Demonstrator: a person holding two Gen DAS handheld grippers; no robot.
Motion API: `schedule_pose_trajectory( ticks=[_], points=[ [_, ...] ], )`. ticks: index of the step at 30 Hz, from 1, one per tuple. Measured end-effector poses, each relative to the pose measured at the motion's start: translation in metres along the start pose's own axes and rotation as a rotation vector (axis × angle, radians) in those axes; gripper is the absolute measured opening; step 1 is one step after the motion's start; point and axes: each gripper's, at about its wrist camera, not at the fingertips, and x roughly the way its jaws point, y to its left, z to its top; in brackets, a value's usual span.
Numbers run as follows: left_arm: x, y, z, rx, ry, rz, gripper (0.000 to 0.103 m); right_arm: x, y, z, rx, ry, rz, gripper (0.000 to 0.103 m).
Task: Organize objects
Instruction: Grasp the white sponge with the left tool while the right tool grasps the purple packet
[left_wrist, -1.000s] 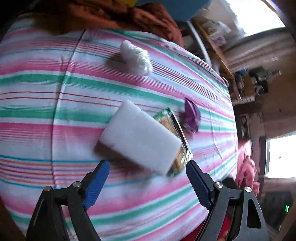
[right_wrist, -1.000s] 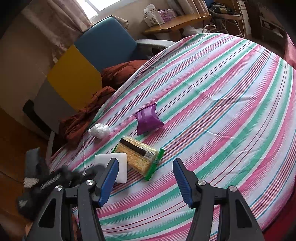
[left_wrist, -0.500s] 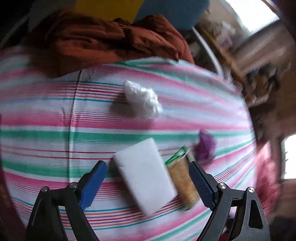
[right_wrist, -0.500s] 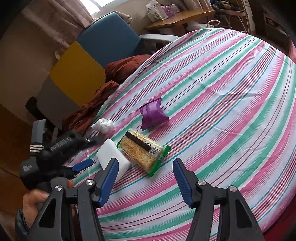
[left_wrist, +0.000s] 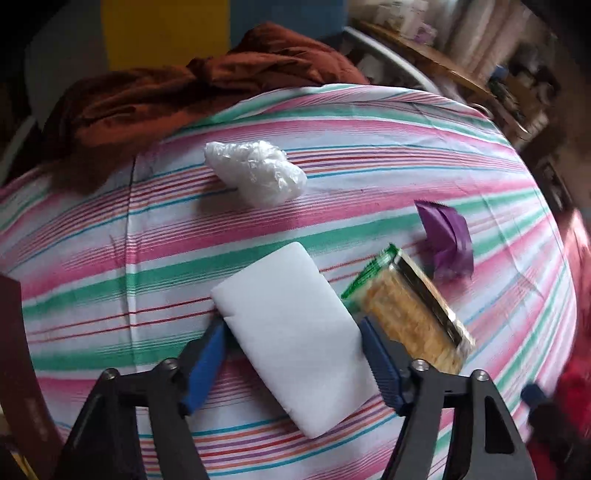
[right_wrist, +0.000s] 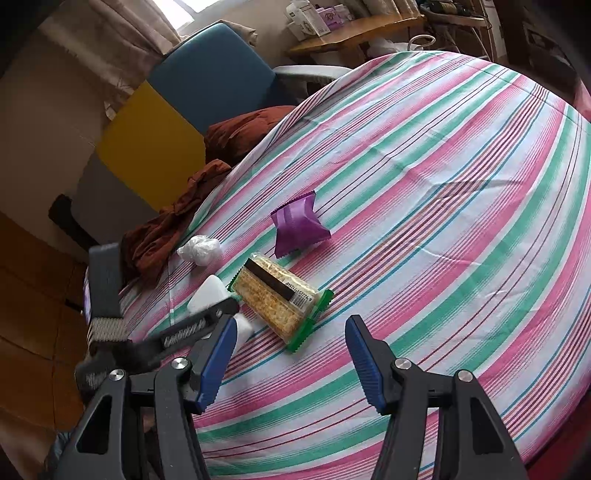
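A white sponge block (left_wrist: 288, 332) lies on the striped tablecloth (left_wrist: 369, 140). My left gripper (left_wrist: 291, 328) straddles it with its jaws closing, and both blue pads (left_wrist: 207, 354) touch the block's long sides. In the right wrist view the left gripper (right_wrist: 199, 325) covers part of the block (right_wrist: 208, 291). Just to the right lies a cracker pack (left_wrist: 406, 317) with green ends, also seen as the pack (right_wrist: 277, 295). Beyond it sits a purple packet (left_wrist: 447, 236) (right_wrist: 297, 229). My right gripper (right_wrist: 291, 332) hangs open and empty over the cloth, short of the cracker pack.
A crumpled clear plastic bag (left_wrist: 255, 171) (right_wrist: 199, 249) lies past the block near the table's edge. A rust-brown cloth (left_wrist: 184, 92) is heaped off that edge on a blue and yellow chair (right_wrist: 214, 74). A cluttered wooden shelf (right_wrist: 354, 26) stands behind.
My left gripper has come down over the white block and rolled, and its jaws have narrowed from wide apart onto the block's sides. The right gripper has stayed put.
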Motion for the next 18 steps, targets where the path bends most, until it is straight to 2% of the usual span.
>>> schedule_pose_trajectory(
  ticks=[5,10,14,18],
  points=[
    [-0.019,0.019,-0.031,0.059,-0.029,-0.016,0.068,0.002,0.003,-0.001,-0.02,0.006,-0.016,0.062],
    [-0.038,0.038,-0.063,0.061,-0.063,-0.046,0.068,0.007,0.008,-0.004,-0.058,0.019,-0.055,0.062],
    [-0.036,0.041,-0.063,0.042,-0.071,-0.069,0.068,0.009,0.016,-0.003,-0.094,0.022,-0.094,0.062],
    [-0.033,0.042,-0.062,0.035,-0.081,-0.084,0.069,0.014,0.027,0.017,-0.154,-0.008,-0.14,0.062]
  ],
)
